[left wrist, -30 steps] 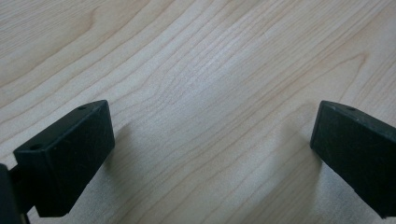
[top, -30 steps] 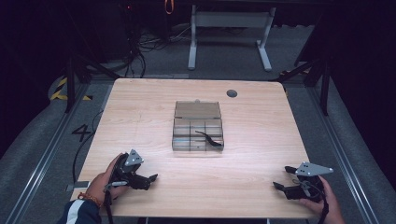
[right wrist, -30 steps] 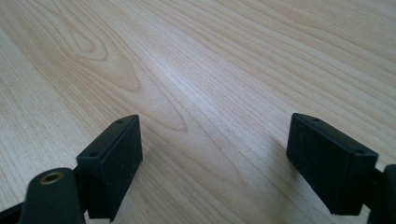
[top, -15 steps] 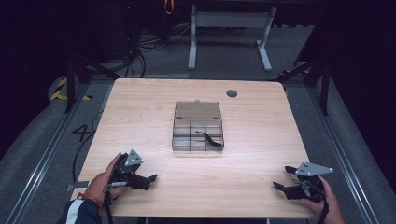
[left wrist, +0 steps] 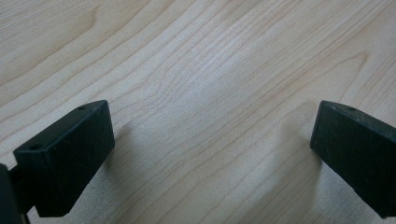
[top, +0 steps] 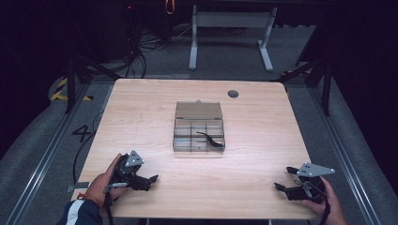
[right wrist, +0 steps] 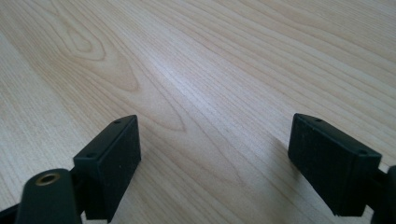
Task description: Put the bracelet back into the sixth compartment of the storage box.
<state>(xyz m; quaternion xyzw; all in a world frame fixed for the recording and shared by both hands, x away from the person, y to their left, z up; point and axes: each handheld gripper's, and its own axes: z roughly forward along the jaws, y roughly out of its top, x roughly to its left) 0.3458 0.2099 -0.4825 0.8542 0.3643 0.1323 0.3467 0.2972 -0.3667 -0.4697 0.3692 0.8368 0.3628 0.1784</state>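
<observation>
Left gripper [top: 151, 179]: jaws stand wide apart, nothing between them but bare table [top: 141, 108]; the left gripper view confirms wood grain alone across the gap. It rests low at the near-left edge of the table, held in the left hand [top: 104, 180], pointing toward the table's middle.

Right gripper [top: 278, 187]: jaws likewise spread wide and empty, as its own view shows, with plain wood between them. It sits at the near-right corner in the right hand [top: 324, 201], pointing leftward.

Neither gripper touches any item. Both are well apart from the box [top: 198, 133].

The box lies at the table's centre: a clear compartmented case, its lid open and lying back on the far side. A dark curved piece [top: 211, 139] lies in the near-right part, apparently across a divider; which compartment it belongs to cannot be told. What the other compartments hold is too small to tell.

Judgement: the work is at its start, in a ready stance, approach not yet made. The next move calls for one gripper to travel forward to the box and come down over the piece, jaws aligned across its narrow width. The other may need to steady the box.
</observation>
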